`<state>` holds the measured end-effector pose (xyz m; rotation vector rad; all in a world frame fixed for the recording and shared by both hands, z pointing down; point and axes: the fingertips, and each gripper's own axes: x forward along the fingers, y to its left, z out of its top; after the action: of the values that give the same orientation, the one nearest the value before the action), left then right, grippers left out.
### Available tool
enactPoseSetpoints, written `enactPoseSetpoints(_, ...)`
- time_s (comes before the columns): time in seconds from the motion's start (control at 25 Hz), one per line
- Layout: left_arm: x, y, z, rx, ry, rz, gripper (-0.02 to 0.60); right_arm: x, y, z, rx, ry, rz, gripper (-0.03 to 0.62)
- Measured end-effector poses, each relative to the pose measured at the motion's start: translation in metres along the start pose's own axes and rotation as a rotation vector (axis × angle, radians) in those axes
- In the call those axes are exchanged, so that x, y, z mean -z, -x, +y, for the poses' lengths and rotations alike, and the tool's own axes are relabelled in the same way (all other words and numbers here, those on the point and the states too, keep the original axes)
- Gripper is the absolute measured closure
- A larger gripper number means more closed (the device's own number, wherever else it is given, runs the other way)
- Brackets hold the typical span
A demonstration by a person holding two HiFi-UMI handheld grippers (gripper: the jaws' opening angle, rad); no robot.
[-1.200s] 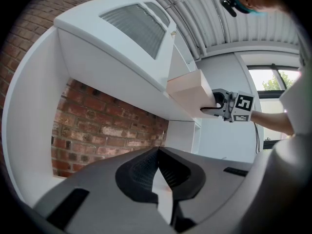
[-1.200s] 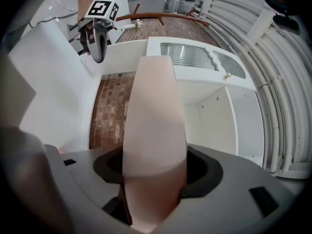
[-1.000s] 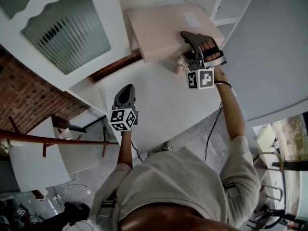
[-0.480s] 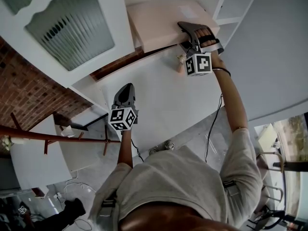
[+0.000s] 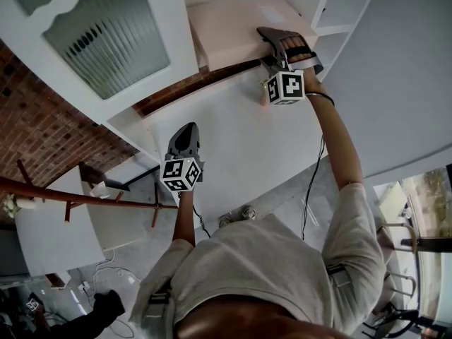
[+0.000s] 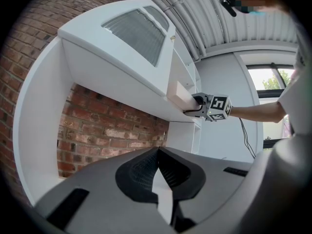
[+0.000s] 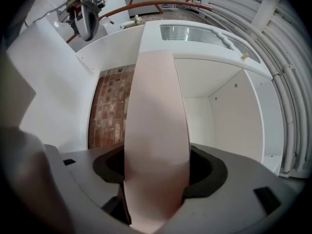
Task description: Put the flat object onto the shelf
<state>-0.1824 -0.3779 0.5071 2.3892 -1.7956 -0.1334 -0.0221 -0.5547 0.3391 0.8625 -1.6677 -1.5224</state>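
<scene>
1. The right gripper (image 5: 270,39) is clamped on the flat object (image 5: 233,25). The right gripper view shows the pink slab (image 7: 156,145) filling the gap, with a jaw pressed on each side.
2. Key relation: the flat object runs straight out ahead of the right gripper, its long axis in line with the jaws and aimed into the white shelf unit (image 7: 219,106). It is gripped at its near short end, and the far end is already at or inside the shelf opening. I cannot tell whether it rests on a shelf board yet.
3. Judgement: the next move looks like a push forward along that long axis, then a release.
4. The left gripper (image 5: 185,134) has its jaws together and nothing between them. It hangs over the white tabletop (image 5: 233,147), well apart from the flat object, so the right hand is the only 1 on the job.
5. Look of the flat object: pale pink, matte, a rectangular slab or shallow box, thick enough to show a side face. There is 1 paler rectangular patch on its top.
</scene>
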Motion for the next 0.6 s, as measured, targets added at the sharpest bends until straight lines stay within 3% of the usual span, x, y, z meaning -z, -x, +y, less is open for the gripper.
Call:
enactPoseSetpoints(0.12, -0.001, 0.003, -0.003, 0.005, -0.002, 0.0, 0.565, 0.0, 0.0, 0.0, 0.005, 0.02, 0.005, 0.282)
enactPoseSetpoints(0.28, -0.006, 0.007, -0.003, 0.005, -0.002, -0.009, 0.565, 0.003, 0.003, 0.003, 0.004, 0.008, 0.01, 0.215)
enactPoseSetpoints(0.6, -0.007, 0.009, -0.009, 0.021, -0.007, -0.011, 0.565, 0.015, 0.032, 0.001, 0.042, -0.038, 0.038, 0.209)
